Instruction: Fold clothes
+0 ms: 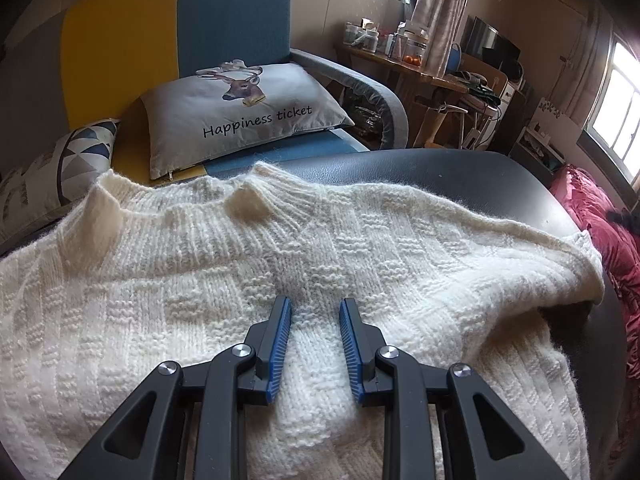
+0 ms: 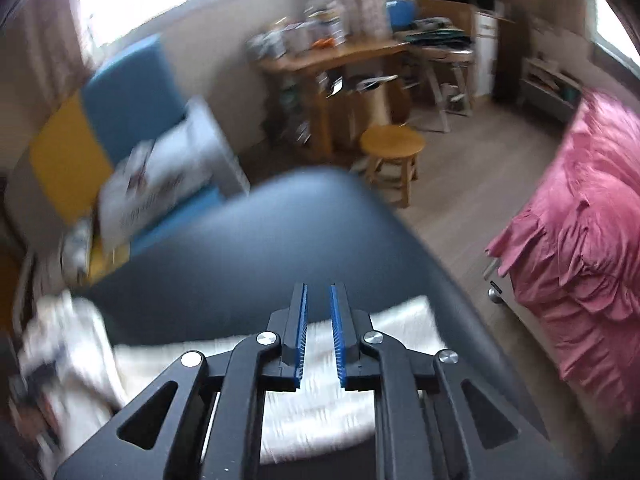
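Cream knit sweater (image 1: 304, 264) spread across the dark counter (image 1: 460, 176), collar toward the upper left of the frame, its long axis running left to right. The left gripper (image 1: 315, 312) hovers low over the middle of the knit — jaws spread, holding nothing. The right gripper (image 2: 318, 300), jaws parted and empty, points past a sweater edge (image 2: 320, 412) at the lower frame — blurred there. The left is the nearer.

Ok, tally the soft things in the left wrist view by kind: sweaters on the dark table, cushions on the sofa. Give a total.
Sweaters: 1, the cream knit sweater spread on the dark table.
Cushions: 2, the grey deer cushion and the triangle-pattern cushion, both on the sofa.
Total: 3.
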`<state>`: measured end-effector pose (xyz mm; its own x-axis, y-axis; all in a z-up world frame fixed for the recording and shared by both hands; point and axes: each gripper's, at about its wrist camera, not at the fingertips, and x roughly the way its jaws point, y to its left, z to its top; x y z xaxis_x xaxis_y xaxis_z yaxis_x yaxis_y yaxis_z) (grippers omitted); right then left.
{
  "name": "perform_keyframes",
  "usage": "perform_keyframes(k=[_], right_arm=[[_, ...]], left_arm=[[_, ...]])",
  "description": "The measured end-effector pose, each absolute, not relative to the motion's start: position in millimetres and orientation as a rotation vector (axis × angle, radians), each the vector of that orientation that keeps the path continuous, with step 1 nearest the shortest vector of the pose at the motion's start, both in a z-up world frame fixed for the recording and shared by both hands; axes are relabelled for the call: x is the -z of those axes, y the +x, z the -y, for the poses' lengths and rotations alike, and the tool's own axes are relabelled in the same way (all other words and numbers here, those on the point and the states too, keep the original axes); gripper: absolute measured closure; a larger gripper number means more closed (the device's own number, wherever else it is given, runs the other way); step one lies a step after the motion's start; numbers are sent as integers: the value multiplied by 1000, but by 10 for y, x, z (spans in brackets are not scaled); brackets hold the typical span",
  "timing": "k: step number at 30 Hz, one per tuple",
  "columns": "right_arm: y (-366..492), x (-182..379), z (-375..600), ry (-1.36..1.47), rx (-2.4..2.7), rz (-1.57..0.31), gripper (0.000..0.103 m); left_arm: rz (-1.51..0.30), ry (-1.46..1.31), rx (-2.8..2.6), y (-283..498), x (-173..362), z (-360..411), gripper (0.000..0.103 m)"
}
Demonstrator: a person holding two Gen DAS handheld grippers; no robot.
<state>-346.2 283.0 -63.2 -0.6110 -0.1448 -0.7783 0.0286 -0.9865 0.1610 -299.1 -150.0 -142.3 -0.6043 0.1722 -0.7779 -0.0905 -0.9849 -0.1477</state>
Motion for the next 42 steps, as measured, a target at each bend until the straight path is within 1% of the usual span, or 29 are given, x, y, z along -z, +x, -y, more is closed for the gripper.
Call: perform_keyframes(k=[1,2,3,5,6,7,8,9,11,14,16,17,18,19,21,26,29,32,34,35,36,40,42], right_arm=[[-3366,695,-2763,1341,2699,158,85],[-3269,758,-2697,1344,2668,114,78],[-3173,821,-2631,1348,2637,72,75],[-2990,898,-2420,1334,2571,-32,63],[-2899,932,-2308,1324,2537,-85,60],[-2808,967,-2195,1315,2502,-136,54],[-2705,997,-2027,1295,2457,-230,51],[-2613,1010,-1869,1270,2424,-319,51],[-2592,1083,-1640,1249,2389,-436,47],[-2599,1206,-1310,1223,2337,-596,46],[-2652,1318,-1120,1215,2326,-706,47],[-2690,1374,-1074,1217,2344,-754,62],[-2737,1416,-1045,1231,2355,-793,83],[-2793,1456,-1019,1249,2362,-831,96],[-2845,1402,-1028,1231,2390,-826,96],[-3042,992,-1079,1166,2474,-746,96],[-3320,859,-1072,1221,2485,-649,96],[-3638,902,-1036,1300,2486,-611,96],[-3789,997,-1005,1365,2464,-596,96],[-3880,1077,-965,1404,2448,-601,96],[-3947,1155,-938,1439,2430,-609,96],[-4052,1345,-847,1479,2429,-638,92],[-4065,1348,-854,1475,2443,-611,90]], left_arm=[[131,-1321,-2687,-2992,1420,1496,78],[121,-1323,-2687,-2997,1412,1485,78],[106,-1326,-2686,-3000,1404,1472,78],[73,-1347,-2671,-3020,1377,1451,78],[70,-1357,-2659,-3027,1340,1453,78],[77,-1342,-2649,-3027,1296,1447,79],[85,-1327,-2640,-3026,1252,1441,79],[91,-1312,-2630,-3025,1208,1435,79],[61,-1294,-2623,-3053,1154,1392,79],[17,-1347,-2596,-3178,1240,1320,79],[-15,-1370,-2590,-3230,1340,1290,78],[-18,-1354,-2600,-3212,1352,1284,78],[-19,-1339,-2609,-3195,1363,1279,78],[-10,-1335,-2612,-3184,1363,1284,78],[-2,-1324,-2617,-3162,1371,1292,78],[28,-1341,-2645,-3144,1342,1295,78],[43,-1314,-2679,-3189,1207,1305,79],[43,-1434,-2629,-3415,1295,1353,79],[33,-1485,-2609,-3518,1361,1394,81],[62,-1516,-2599,-3548,1364,1410,81],[83,-1521,-2604,-3543,1367,1421,81],[4,-1435,-2681,-3420,1377,1371,81],[-23,-1392,-2712,-3351,1349,1357,82]])
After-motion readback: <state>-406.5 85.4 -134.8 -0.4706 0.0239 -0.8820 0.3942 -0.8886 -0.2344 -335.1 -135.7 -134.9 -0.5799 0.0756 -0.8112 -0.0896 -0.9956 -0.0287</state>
